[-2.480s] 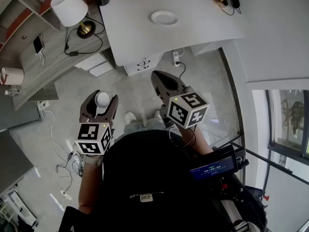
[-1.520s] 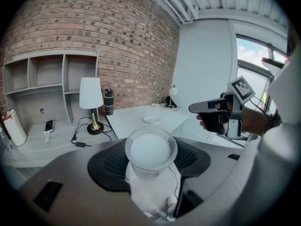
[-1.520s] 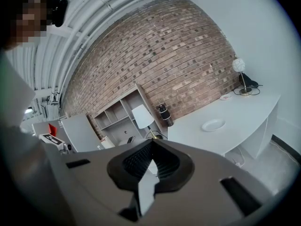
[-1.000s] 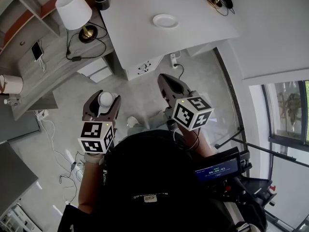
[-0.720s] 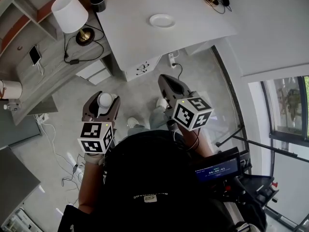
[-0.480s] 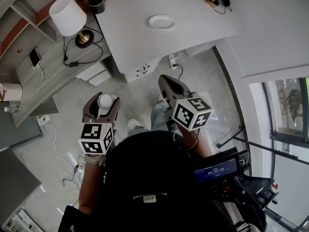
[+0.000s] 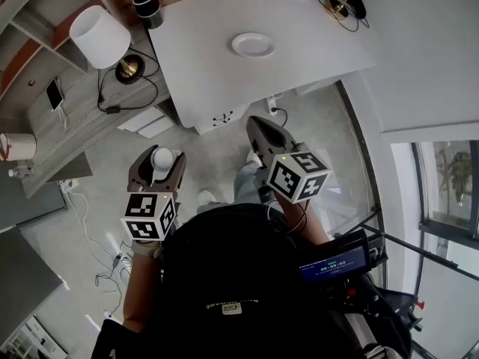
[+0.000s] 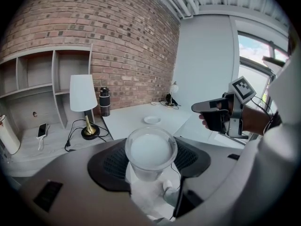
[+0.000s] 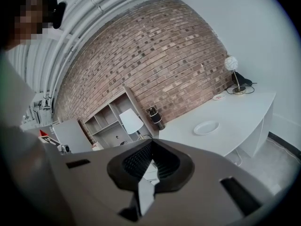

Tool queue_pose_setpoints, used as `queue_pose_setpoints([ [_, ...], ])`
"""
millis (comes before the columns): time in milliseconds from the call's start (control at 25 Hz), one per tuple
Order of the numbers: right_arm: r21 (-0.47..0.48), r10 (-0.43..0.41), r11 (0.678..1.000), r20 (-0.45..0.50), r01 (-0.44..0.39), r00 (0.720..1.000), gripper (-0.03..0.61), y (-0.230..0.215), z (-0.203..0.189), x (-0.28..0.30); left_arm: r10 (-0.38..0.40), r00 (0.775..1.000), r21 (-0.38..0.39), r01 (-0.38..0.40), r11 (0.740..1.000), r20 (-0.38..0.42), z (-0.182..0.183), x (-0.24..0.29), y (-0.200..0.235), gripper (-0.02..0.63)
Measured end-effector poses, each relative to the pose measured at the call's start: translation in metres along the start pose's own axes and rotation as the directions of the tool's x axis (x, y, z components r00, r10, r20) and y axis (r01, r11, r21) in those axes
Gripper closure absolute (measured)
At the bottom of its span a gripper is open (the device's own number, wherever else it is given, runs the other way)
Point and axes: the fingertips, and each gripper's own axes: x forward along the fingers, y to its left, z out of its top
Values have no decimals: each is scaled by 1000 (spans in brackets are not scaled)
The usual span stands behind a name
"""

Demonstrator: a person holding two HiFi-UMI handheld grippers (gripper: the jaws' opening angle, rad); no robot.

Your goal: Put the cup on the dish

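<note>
Holding the cup [image 8: 150, 150] in my left tongs [image 7: 159, 154], right tongs [image 7: 258, 126] pinched together and empty, I see the dish [image 7: 253, 45] well apart at one o'clock on the counter [image 7: 314, 36]; a loose grip could drop the cup.

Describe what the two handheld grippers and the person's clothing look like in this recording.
The left gripper and right gripper share one design: grey-brown moulded shells with black ribbed pads lining the jaws. Each carries a white cube printed with black square markers, with a small light on its upper face. The person wears a black top. A thin black cable loops near the right wrist.
</note>
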Motion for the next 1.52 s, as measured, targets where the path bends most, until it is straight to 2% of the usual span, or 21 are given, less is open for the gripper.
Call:
queue_pose_setpoints([
  [720,42,49,998,-41,-47,998,575,-88,63,54,69,997,-14,-70,997,-37,63,90,-7,341],
  [1160,55,87,995,-55,-84,995,575,-152,103,65,102,994,-21,-103,994,-50,99,151,-34,341],
  [1520,93,103,991,-58,-97,993,575,-207,126,66,139,988,11,-139,990,-64,129,197,-54,341],
])
